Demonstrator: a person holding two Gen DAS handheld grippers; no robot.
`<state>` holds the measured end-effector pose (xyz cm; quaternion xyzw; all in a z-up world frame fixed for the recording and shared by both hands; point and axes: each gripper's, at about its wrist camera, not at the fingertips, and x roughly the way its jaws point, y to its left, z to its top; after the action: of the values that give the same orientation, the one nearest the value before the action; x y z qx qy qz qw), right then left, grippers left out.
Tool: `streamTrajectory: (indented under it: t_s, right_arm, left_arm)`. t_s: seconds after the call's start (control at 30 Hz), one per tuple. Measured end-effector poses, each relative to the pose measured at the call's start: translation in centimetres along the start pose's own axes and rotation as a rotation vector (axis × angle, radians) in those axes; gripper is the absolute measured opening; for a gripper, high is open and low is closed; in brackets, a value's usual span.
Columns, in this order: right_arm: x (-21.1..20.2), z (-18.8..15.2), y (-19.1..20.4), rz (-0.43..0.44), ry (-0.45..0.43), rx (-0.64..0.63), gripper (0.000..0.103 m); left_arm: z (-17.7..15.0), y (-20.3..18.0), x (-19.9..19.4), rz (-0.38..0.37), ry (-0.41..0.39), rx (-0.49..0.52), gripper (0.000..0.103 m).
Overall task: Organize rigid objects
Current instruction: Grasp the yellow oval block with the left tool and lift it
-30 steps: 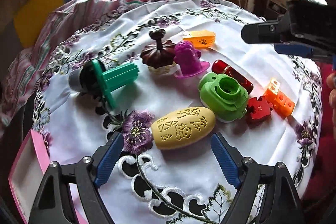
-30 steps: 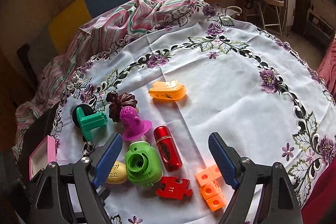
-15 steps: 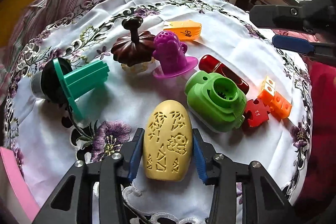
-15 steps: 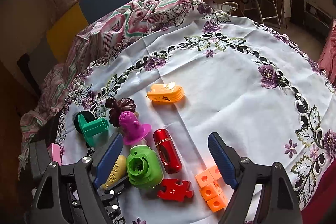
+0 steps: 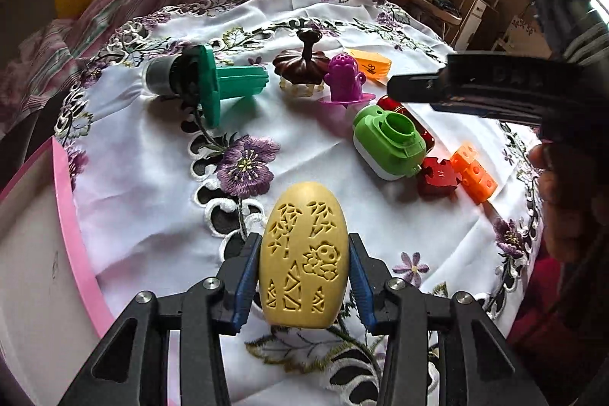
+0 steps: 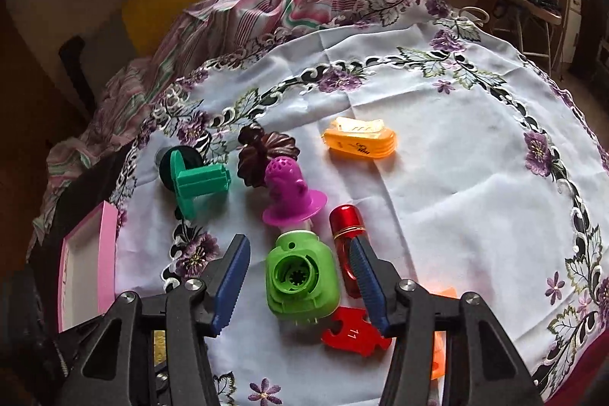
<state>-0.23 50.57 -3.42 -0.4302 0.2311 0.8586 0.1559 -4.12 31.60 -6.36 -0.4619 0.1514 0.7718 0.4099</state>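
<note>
Left claw (image 5: 304, 276) is pinching a yellow egg-shaped case (image 5: 304, 257) cut with small patterns, its blue pads (image 5: 246, 282) pressed against both long sides. The case points away from the camera and sits low over the white flowered tablecloth (image 5: 152, 215), near the cloth's front edge. Just to the left, past the cloth's edge, is a pink-rimmed box (image 5: 70, 215) with a white inside.

Right claw (image 6: 300, 280) is partly spread around a green toy camera (image 6: 300, 278) that lies on the cloth. Its jaws have just been closing in, yet a gap shows between each blue pad and the toy, so nothing is gripped.

Other objects lie on the cloth. A red puzzle piece (image 6: 354, 333) marked 11 touches the green toy's near corner. A red tube (image 6: 344, 234) lies just beside the toy on its right, partly behind the right pad. Orange cubes (image 5: 474, 173) sit just beyond the puzzle piece. Farther back stand a purple perforated figure (image 6: 289, 192) on a flared base and a dark brown flower-shaped lid (image 6: 266, 151), touching each other. A teal stamp (image 6: 194, 181) lies on its side to their left. An orange clip (image 6: 359, 143) sits apart, farther back toward the middle of the cloth.
</note>
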Motion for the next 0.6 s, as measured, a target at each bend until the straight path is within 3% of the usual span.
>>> streamTrajectory:
  t_s: [0.27, 0.6]
  right_arm:
    - [3.0, -1.2, 1.8, -0.102, 0.115, -0.124, 0.055]
    - [5.1, -2.0, 2.9, -0.128, 0.196, -0.187, 0.053]
  left_arm:
    - [-2.3, 1.4, -3.9, -0.013, -0.064, -0.079, 0.044]
    - [-4.9, 5.3, -9.4, 0.048, -0.167, -0.201, 0.044]
